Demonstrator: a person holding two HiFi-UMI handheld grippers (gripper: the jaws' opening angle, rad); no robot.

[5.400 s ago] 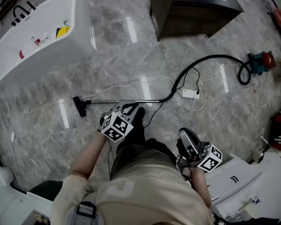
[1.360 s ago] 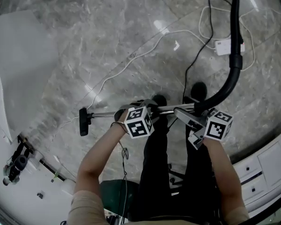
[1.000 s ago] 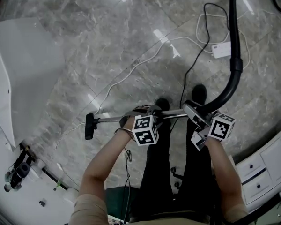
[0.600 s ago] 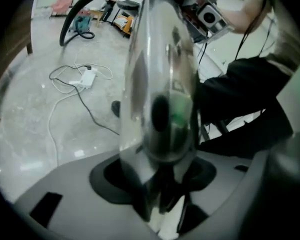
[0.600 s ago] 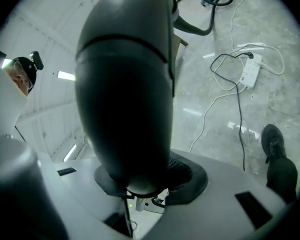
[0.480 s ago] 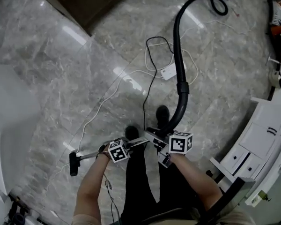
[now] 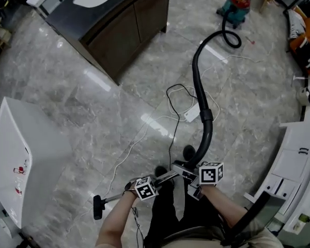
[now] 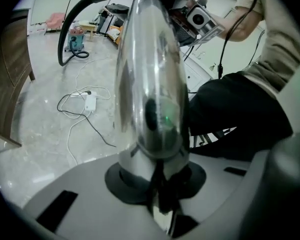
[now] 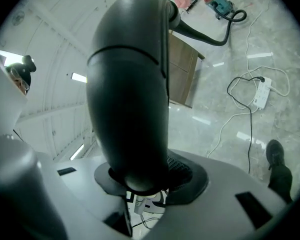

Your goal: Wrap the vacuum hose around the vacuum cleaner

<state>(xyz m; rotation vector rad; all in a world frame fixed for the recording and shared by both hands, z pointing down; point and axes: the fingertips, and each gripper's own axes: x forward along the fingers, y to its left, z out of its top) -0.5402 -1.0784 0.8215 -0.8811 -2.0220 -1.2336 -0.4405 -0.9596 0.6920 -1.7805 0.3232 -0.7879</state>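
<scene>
Both grippers were clamped on: the left gripper (image 8: 152,181), its jaws having just closed in, pinched the metal tube (image 8: 147,84); the right gripper (image 9: 140,181) held the black handle (image 9: 130,99). Its hose (image 7: 199,81) trailed to the vacuum cleaner (image 7: 235,6), well apart. Carrying it over without snagging the cords (image 7: 173,94) seemed wise. The cabinet (image 7: 119,30) stood shut, contents unseen.

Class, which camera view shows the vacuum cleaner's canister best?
The head view: the canister stands whole, with the hose running to it. The left gripper view shows it tiny beyond the metal wand; the right gripper view, tiny beyond the black handle.
</scene>
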